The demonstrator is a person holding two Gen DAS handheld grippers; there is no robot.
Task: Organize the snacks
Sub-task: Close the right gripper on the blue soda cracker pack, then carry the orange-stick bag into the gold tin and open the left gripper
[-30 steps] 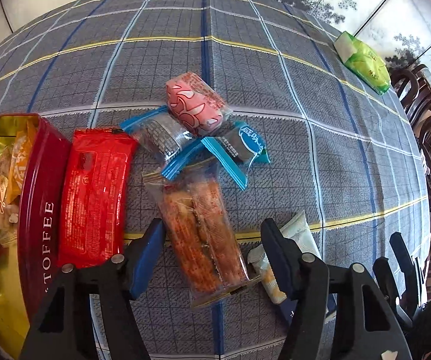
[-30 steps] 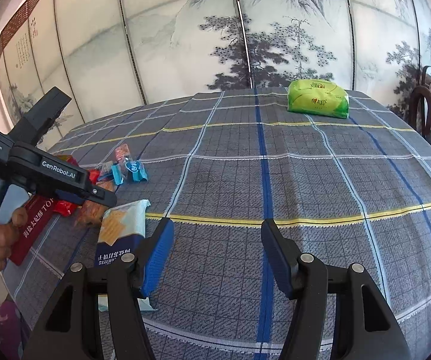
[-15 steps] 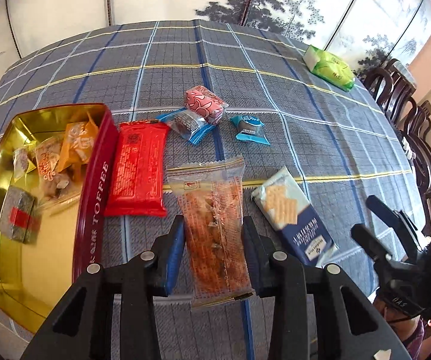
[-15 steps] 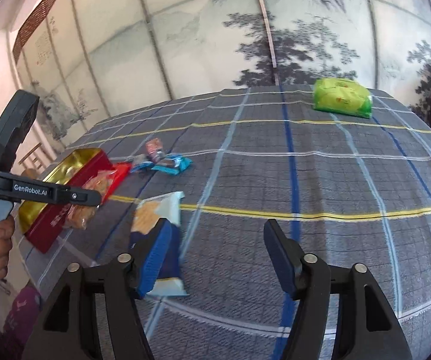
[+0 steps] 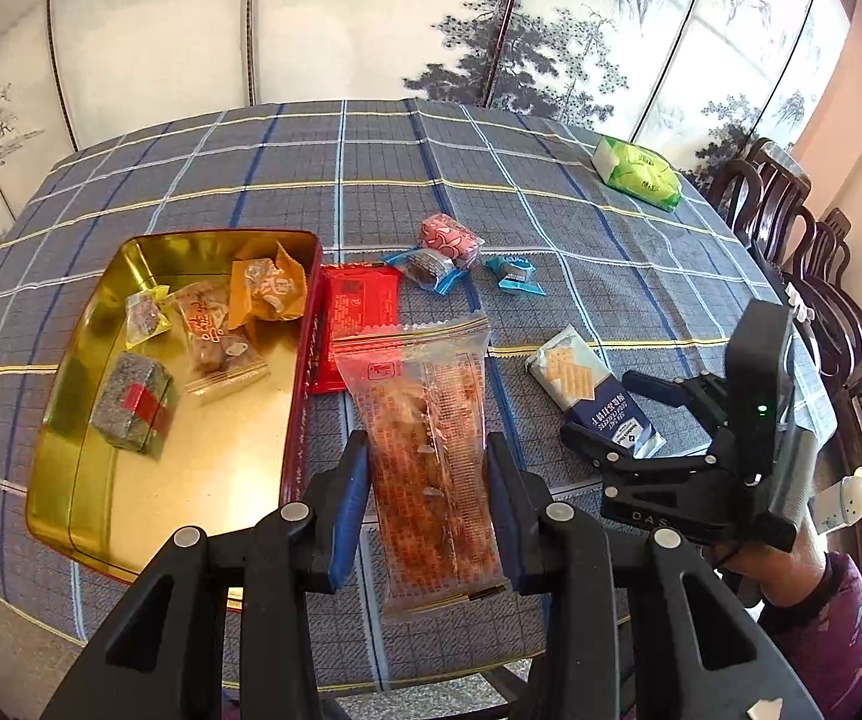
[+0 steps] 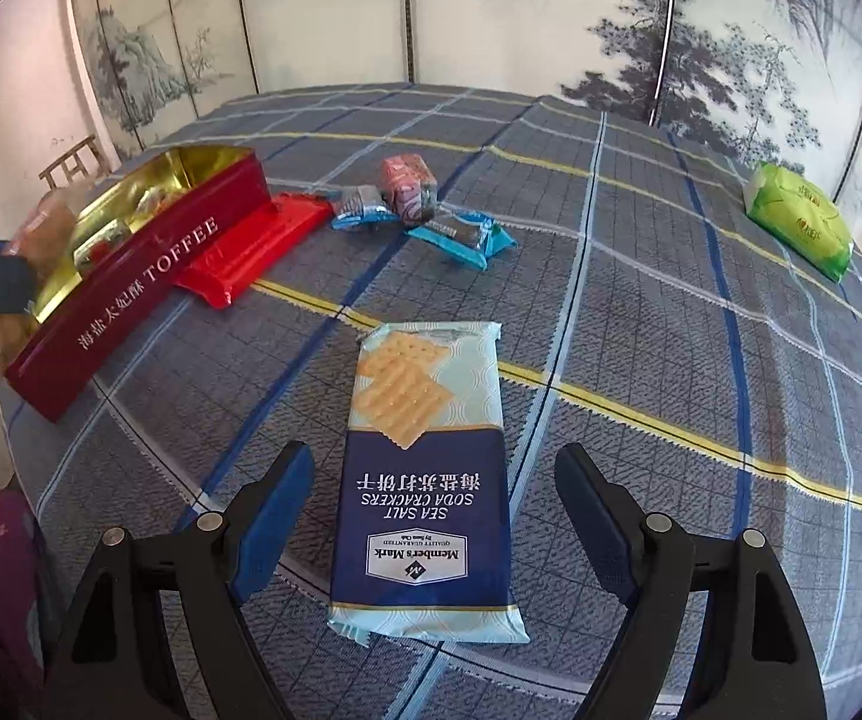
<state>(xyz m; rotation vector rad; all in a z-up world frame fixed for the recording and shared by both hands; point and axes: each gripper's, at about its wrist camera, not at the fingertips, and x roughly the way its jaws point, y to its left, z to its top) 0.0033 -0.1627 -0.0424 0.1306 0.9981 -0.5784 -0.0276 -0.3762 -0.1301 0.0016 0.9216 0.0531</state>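
Observation:
My left gripper [image 5: 428,510] is shut on a clear packet of orange-brown snacks [image 5: 431,450], held above the tablecloth just right of the red and gold toffee tin [image 5: 101,396]. Several wrapped snacks lie inside the tin. A soda cracker pack [image 6: 425,480] lies flat on the cloth between the fingers of my right gripper [image 6: 431,516], whose jaws are opening and do not touch it. That right gripper [image 5: 611,408] also shows in the left wrist view, over the cracker pack [image 5: 596,399].
A red packet [image 5: 359,324] lies against the tin's right side. Behind it sit a pink snack [image 5: 449,238] and two blue-wrapped ones [image 5: 428,267] [image 5: 515,276]. A green bag [image 5: 638,173] rests at the far right; dark wooden chairs [image 5: 815,252] line that edge.
My left gripper closed on the orange-brown packet and lifted it up and back. My right gripper swung left until the cracker pack lay between its fingers, and its jaws spread wider.

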